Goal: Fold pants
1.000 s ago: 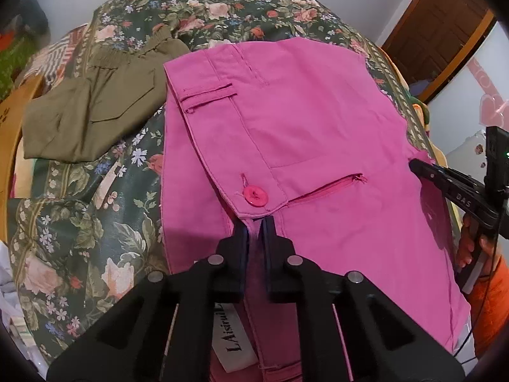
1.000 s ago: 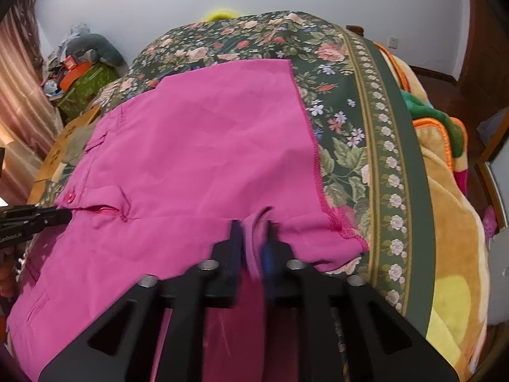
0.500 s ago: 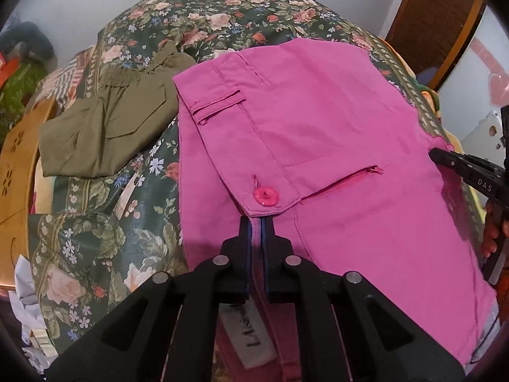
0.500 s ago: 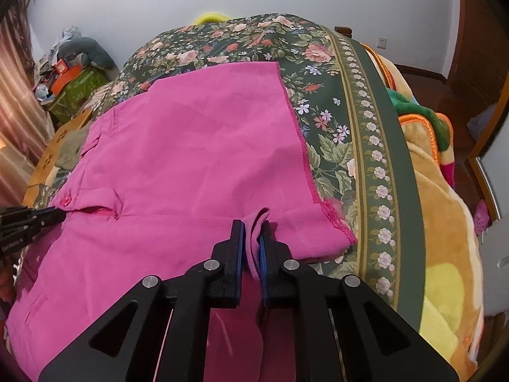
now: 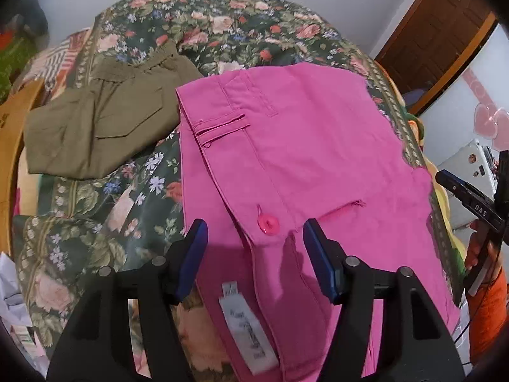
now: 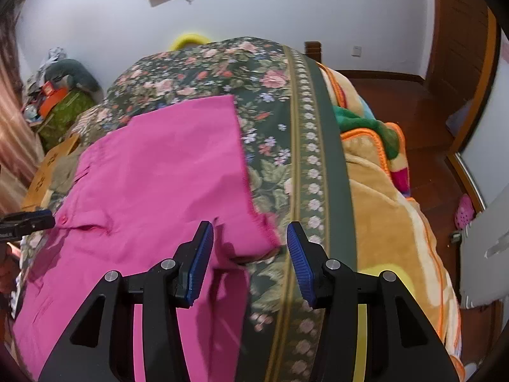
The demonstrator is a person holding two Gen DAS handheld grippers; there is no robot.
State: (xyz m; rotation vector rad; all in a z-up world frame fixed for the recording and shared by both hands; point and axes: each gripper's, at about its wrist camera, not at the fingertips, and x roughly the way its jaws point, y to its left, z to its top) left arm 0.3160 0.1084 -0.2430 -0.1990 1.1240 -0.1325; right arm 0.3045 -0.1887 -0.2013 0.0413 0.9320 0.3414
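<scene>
- Olive pants (image 5: 95, 127), upper left of the left wrist view: already folded into a flat pile on the floral bedspread (image 5: 95, 216), just beside the pink pair and touching its upper left corner.
- Pink pants (image 5: 302, 159), centre of the left wrist view: lying on the bedspread with one layer folded over another, waistband and button (image 5: 268, 223) facing up, a white label (image 5: 248, 328) showing at the lower edge. In the right wrist view the same pants fill the left half of the frame, the stitched hem running down the middle.
- Left gripper (image 5: 254, 248), bottom centre of its view: jaws have just been opening and now stand apart, straddling the buttoned corner without pressing it; the cloth lies free below.
- Right gripper (image 6: 249, 245), bottom centre of its view: jaws have likewise just been opening and stand apart, over the hem corner, nothing pinched.
- Handling, as a judgement: thin woven cloth, light and limp, likely to sag and crease; it should slide little on the bedspread. The waistband and hem are the firmest parts, so pinching those doubled edges at two corners should carry the layers together.
- Blanket (image 6: 381, 191), right of the right wrist view: lies bunched beyond the bedspread border, well apart from the pants.
</scene>
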